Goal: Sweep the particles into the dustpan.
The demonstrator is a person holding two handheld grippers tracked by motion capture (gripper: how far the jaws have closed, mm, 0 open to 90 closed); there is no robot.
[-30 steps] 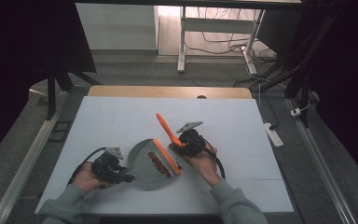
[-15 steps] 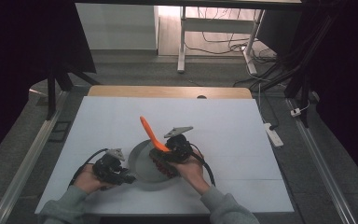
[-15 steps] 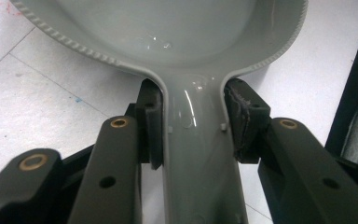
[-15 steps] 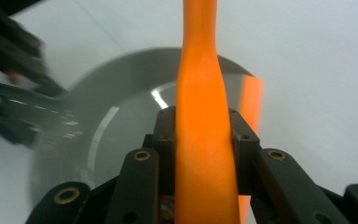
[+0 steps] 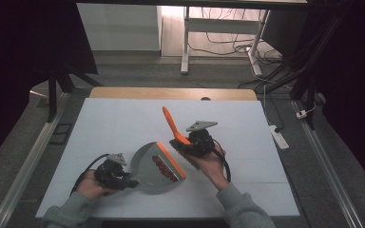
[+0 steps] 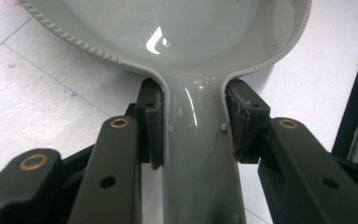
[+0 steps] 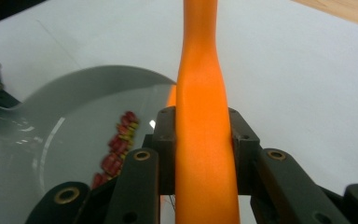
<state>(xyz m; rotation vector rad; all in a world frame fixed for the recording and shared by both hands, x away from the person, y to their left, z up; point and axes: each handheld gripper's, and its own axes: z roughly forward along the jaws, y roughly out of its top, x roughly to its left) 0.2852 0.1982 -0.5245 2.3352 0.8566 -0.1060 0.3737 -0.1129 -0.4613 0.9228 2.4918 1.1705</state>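
Work in hand: sweeping small red pieces [image 5: 165, 168] into a grey dustpan [image 5: 147, 167] with an orange-handled brush [image 5: 172, 126].
Dustpan place: flat on the white desk [image 5: 123, 123], near its front edge, left of centre; orange lip [image 5: 171, 159] facing right, toward the brush.
Left gripper [image 5: 116, 174]: clamped on the dustpan handle [image 6: 198, 154], one pad on each side, just behind where the handle widens into the pan.
Reason for that hold: probably keeps the pan steady and its lip down on the desk against the push of the brush.
Right gripper [image 5: 190, 145]: closed on the brush handle [image 7: 204, 140], held between both pads; handle slanting up and away toward the desk's back edge.
Brush head: dark bristles [image 5: 178, 145] low, just right of the orange lip; contact with the desk hard to tell.
Red pieces: in a row inside the pan, just behind the lip, well clear of both sets of jaws.
Judgement: load seems gathered already; brush apparently drawn off the lip.
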